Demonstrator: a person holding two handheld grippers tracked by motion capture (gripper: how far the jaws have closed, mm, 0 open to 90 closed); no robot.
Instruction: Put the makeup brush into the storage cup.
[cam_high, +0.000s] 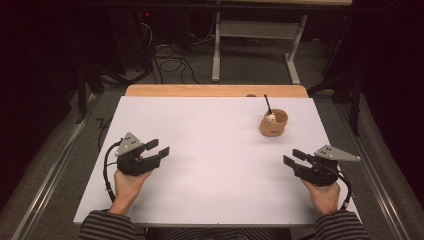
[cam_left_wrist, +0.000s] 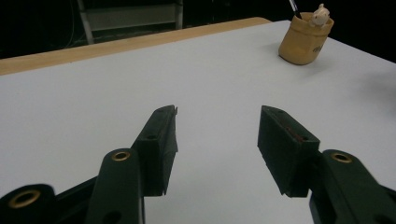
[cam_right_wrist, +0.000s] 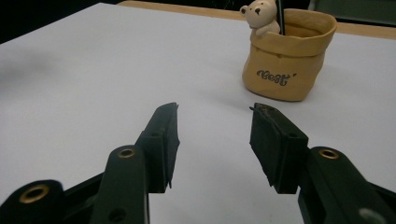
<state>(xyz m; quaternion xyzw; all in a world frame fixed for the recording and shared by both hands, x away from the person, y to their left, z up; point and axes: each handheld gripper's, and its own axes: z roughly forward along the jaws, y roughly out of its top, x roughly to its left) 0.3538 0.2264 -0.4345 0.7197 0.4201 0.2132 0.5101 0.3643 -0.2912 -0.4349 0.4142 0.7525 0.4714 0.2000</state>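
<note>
Now, the left gripper (cam_high: 157, 148) is resting on the white table (cam_high: 215, 165) with its jaws spread wide around nothing. Further right, the tan pot (cam_high: 274, 123) with a small bear is standing well beyond the right gripper (cam_high: 294, 157), whose jaws are gaping empty too.

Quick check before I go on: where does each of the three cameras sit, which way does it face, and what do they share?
High view: above the person's side, facing forward and down on the white table; both hands and striped sleeves, left gripper, right gripper.
Left gripper view: on that gripper, low over the table, facing along its open jaws; tan pot far right.
Right gripper view: on that gripper, facing along its open jaws at the pot, closer.
Shared: all three show the pot with its bear figure and black stick.
</note>
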